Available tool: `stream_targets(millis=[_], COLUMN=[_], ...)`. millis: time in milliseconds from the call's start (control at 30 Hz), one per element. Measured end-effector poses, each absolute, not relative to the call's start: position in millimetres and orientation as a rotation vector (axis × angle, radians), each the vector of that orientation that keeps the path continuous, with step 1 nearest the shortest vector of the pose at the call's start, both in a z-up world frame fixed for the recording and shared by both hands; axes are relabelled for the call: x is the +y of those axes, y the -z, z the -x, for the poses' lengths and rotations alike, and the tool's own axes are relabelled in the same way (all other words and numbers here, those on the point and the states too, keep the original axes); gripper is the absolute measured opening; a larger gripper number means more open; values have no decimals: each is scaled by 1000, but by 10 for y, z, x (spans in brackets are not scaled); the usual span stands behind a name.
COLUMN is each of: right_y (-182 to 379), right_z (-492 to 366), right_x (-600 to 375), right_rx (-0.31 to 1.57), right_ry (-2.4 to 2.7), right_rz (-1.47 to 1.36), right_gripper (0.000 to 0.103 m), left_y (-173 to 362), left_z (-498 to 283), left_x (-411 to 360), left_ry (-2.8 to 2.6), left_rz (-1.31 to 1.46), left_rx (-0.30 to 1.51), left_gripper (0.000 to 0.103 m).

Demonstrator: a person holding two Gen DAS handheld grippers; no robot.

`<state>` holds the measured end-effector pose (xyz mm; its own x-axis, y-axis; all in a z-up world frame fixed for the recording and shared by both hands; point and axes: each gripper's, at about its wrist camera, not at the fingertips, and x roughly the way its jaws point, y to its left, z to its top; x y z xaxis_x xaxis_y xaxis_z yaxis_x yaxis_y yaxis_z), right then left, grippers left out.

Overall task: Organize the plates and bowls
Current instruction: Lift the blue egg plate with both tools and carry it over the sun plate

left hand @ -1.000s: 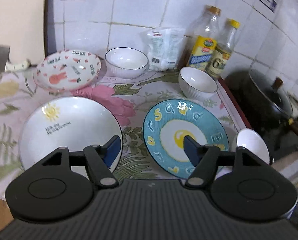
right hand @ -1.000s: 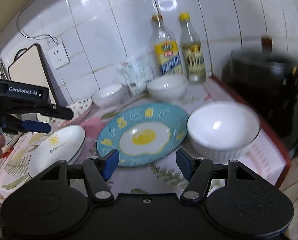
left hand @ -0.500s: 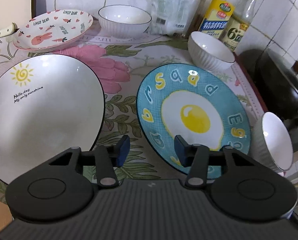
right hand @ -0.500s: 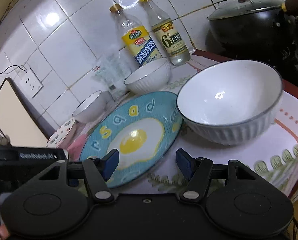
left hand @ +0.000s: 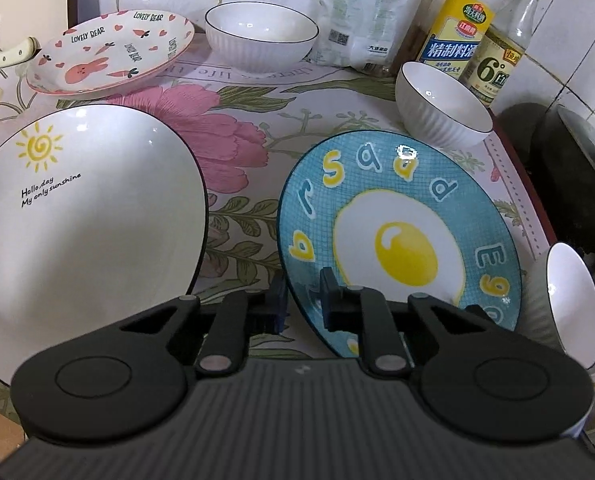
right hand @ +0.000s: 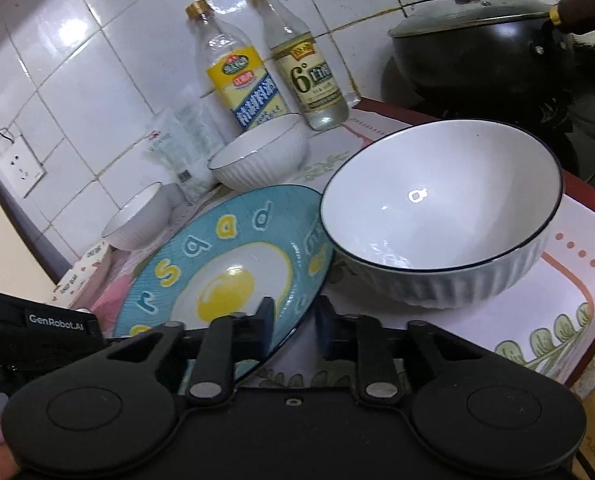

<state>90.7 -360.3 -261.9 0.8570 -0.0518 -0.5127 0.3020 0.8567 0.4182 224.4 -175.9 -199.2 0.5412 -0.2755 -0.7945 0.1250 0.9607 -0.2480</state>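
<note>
With the egg plate lying near the worktop's front edge, both the left gripper and right gripper straddled its rim unclenched, and should seat deeper before squeezing evenly.

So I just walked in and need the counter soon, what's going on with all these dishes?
A person with two handheld grippers is sorting plates and bowls. Both the left gripper and right gripper straddle opposite near edges of the blue egg plate, fingers narrowed but not visibly clamped. The sun plate and ribbed bowl sit untouched.
</note>
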Motion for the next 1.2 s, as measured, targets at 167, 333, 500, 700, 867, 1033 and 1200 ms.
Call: stream_targets(millis=[167,333,500,700,867,1033,1200], right_y=[2614,2565,2487,2460,2391,2225,1990], right_z=[-943,-1009,-1055,-979,-897,-817,-716], right_x=[-3574,-3508,-3532,-3469,-3505,-3520,-3470], right_rx=[526,567,634,671,669,641,609], right_ry=[216,237,217,174,150,129,100], right_rz=[-493,-433,-426,-444,-457,-435,-414], right_gripper=[25,26,25,25,25,25,25], left_y=[2037,2022,1986,1917,1802,1614,1431], left_z=[-2297,-2296,-2380,-2302,-2166,-2047,-1897], left_x=[-1767,-1816,-1816,-1797,-1776,-1752,-1648], left_ry=[223,236,237,221,229,239,243], left_rz=[212,158,144,91,69,71,89], left_rx=[988,986,1027,1011,982,943,908], left_gripper=[20,21,21,21,21,21,21])
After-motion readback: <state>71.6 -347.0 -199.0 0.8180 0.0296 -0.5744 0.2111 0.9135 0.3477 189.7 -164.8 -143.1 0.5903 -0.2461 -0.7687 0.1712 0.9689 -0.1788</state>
